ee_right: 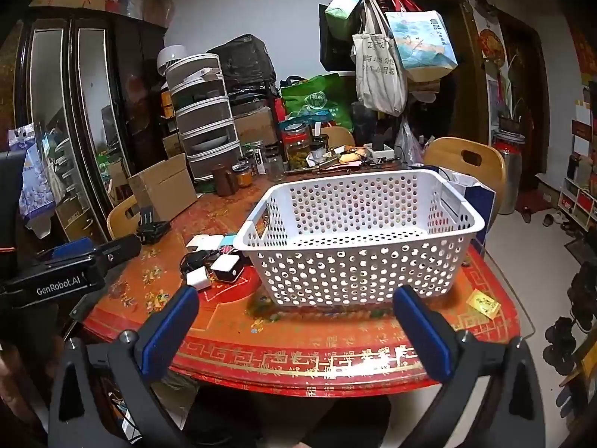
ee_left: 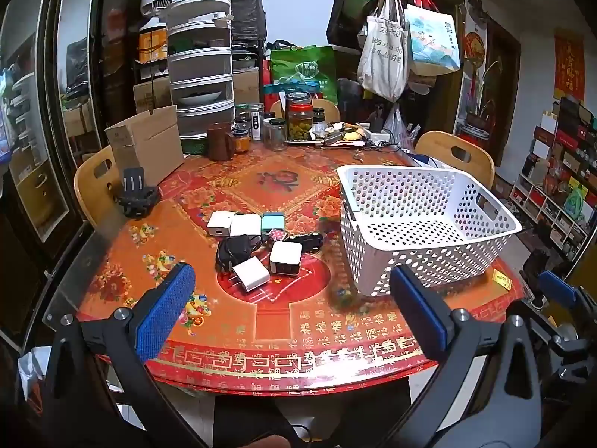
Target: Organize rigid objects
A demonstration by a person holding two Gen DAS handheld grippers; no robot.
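A cluster of small chargers is sitting near the middle of your round bench (ee_left: 123, 287), just left of a white perforated basket (ee_left: 429, 201) that is holding nothing visible. In the cluster, a white cube charger (ee_left: 285, 257) is standing at the front with a flat white plug adapter (ee_left: 250, 273) touching its left side; a black adapter with coiled cable (ee_left: 234, 249) is lying behind that. Farther back, two white power bricks (ee_left: 233, 224) and a teal charger (ee_left: 272, 223) are lining up side by side, and a dark oblong gadget (ee_left: 306, 240) is resting between the cube and the basket.

Your left claw (ee_left: 294, 311) is hovering over the near edge of the bench, its blue pads spread wide and gripping nothing. Your right claw (ee_right: 298, 326) is hanging in front of the basket's near wall, equally wide open and empty-handed.

A small yellow card (ee_right: 482, 307) is lying right of the basket. A black phone stand (ee_left: 136, 194) is sitting at the left edge beside a cardboard box (ee_left: 149, 147). Glass jars (ee_left: 298, 119) and a brown mug (ee_left: 220, 141) are crowding the far side, with a tiered food cover (ee_left: 199, 67) rising behind them.
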